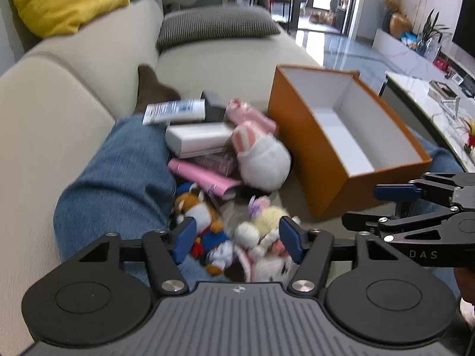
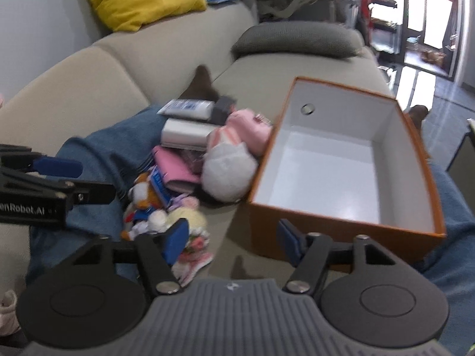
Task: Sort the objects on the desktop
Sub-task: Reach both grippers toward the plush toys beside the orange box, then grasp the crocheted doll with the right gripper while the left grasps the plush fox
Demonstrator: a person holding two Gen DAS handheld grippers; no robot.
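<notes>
An open orange box (image 1: 299, 136) with a white, empty inside stands on the sofa; it also shows in the right wrist view (image 2: 335, 231). Left of it lies a pile: a white-and-pink bunny plush (image 1: 261, 154), a white tube (image 1: 175, 111), a white case (image 1: 199, 139), a pink pouch (image 1: 204, 178), a duck plush (image 1: 202, 216) and a pale yellow plush (image 1: 267, 219). My left gripper (image 1: 237, 240) is open just above the small plushes. My right gripper (image 2: 234, 238) is open, between the pile and the box's near wall.
A person's jeans-clad legs (image 1: 118, 184) lie on either side of the pile and box. Yellow cushion (image 1: 65, 0) and grey striped cushion (image 1: 216, 25) rest on the beige sofa. A marble coffee table (image 1: 430, 103) stands to the right.
</notes>
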